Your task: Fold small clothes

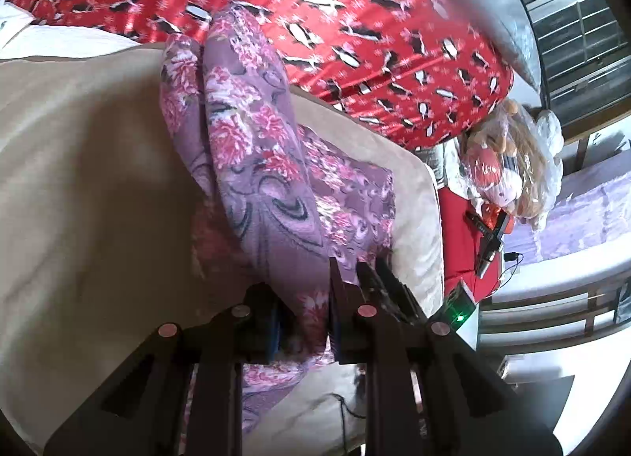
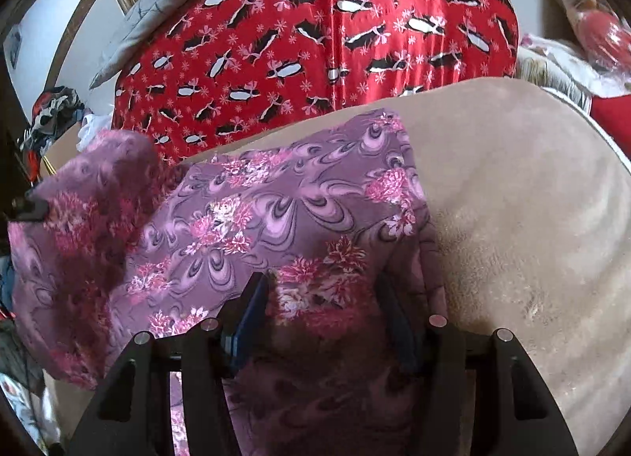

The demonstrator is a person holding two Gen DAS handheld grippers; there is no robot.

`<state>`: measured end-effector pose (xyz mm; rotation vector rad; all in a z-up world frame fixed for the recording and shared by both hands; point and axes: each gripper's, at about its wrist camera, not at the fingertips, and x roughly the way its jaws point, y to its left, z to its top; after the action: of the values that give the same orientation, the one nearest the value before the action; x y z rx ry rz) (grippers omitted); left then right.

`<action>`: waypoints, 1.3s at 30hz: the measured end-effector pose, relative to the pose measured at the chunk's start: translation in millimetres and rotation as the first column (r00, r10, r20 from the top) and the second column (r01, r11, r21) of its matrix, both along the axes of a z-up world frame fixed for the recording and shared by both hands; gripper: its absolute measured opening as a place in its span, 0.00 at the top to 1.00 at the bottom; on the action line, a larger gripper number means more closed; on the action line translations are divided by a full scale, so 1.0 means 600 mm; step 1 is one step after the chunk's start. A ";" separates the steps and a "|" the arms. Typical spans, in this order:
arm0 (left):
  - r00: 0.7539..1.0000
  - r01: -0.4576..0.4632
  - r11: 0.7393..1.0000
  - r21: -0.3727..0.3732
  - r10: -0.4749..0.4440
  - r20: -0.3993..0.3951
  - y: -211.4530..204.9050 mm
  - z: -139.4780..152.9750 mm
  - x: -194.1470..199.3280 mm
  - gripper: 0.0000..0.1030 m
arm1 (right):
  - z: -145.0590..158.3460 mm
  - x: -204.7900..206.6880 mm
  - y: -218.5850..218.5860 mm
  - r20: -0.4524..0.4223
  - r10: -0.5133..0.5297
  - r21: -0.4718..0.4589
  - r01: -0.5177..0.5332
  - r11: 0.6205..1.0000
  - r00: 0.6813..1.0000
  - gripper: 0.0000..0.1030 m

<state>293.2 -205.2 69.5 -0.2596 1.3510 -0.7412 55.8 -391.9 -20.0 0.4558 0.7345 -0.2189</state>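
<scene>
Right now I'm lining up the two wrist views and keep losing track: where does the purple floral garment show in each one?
Left wrist: the purple floral garment runs from upper centre down into the left gripper, draped over the beige cushion.
Right wrist: it spreads across the left and centre, its near edge between the right gripper's jaws.
Shared landmark: the red penguin-print blanket along the top.
</scene>
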 end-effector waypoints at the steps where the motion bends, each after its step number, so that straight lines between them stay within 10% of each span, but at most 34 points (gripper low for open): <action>1: 1.000 0.004 1.000 0.000 -0.004 -0.011 -0.014 0.000 -0.001 0.84 | 0.000 -0.001 0.000 0.003 0.000 0.001 0.000 1.000 1.000 0.42; 22: 0.983 0.146 0.984 0.106 -0.133 -0.124 -0.231 -0.100 -0.063 0.67 | -0.007 -0.025 -0.026 0.106 -0.004 0.123 -0.009 0.992 0.994 0.42; 30: 0.998 0.048 0.996 0.069 -0.045 -0.041 -0.143 -0.052 -0.048 0.65 | -0.008 -0.027 -0.029 0.112 -0.005 0.132 -0.010 0.991 0.994 0.42; 39: 0.989 -0.121 0.981 0.152 0.132 -0.069 -0.015 -0.136 -0.016 0.64 | 0.042 -0.082 -0.094 0.132 -0.211 0.301 0.164 0.939 0.969 0.43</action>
<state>283.4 -214.3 -11.9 -0.2563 1.4424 -0.5262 6.5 -448.3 5.3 0.8154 0.5633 -0.2517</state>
